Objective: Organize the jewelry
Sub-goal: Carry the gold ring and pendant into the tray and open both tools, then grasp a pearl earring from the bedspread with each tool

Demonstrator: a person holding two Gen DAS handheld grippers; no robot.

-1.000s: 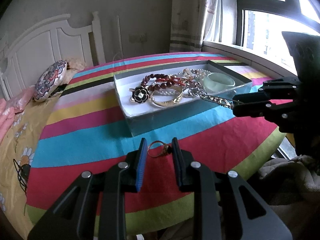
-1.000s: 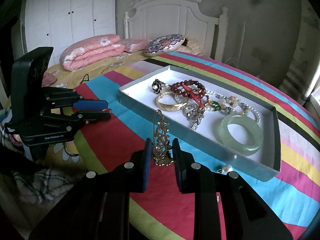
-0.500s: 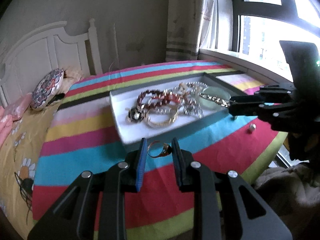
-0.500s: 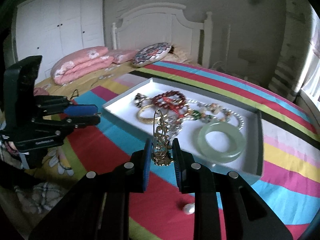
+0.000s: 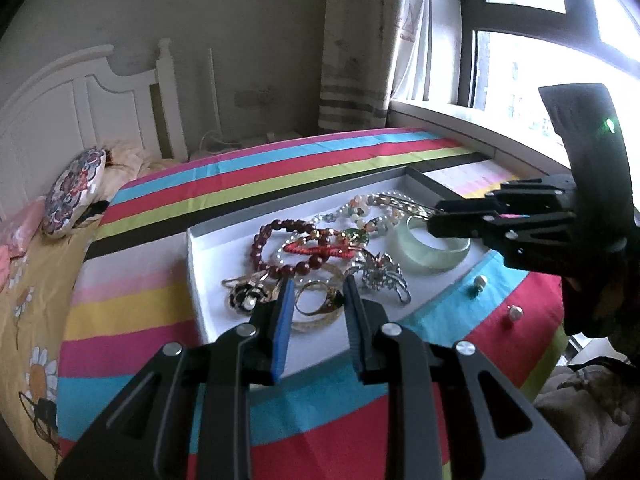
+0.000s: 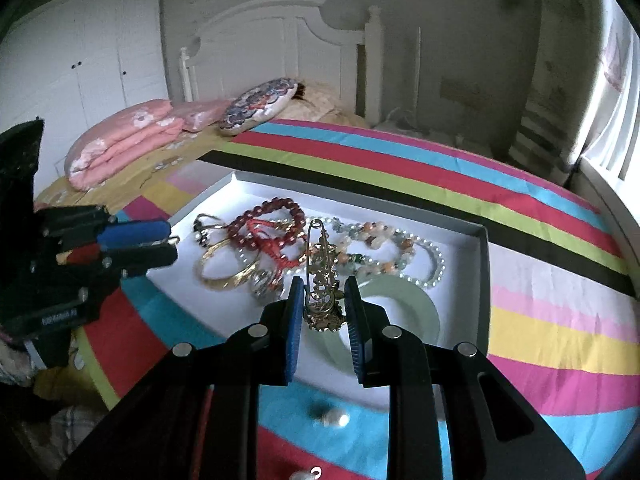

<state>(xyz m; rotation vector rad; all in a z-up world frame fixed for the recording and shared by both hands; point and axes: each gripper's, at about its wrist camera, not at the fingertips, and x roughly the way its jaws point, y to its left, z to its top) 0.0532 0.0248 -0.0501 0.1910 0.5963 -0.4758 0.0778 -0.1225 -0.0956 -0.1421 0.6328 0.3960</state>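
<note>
My left gripper point(image 5: 316, 300) pinches a gold ring point(image 5: 318, 298), my right gripper point(image 6: 322, 304) a gold brooch point(image 6: 322, 280), both at lower centre, over the tray point(image 6: 482, 280)

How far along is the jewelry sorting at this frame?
Mostly done: the bead bracelets, gold bangle and jade bangle already lie in the white tray. In hand: the left tool grips a gold ring, the right tool a gold brooch, both over the tray. Left: two pearl earrings on the striped cloth.
</note>
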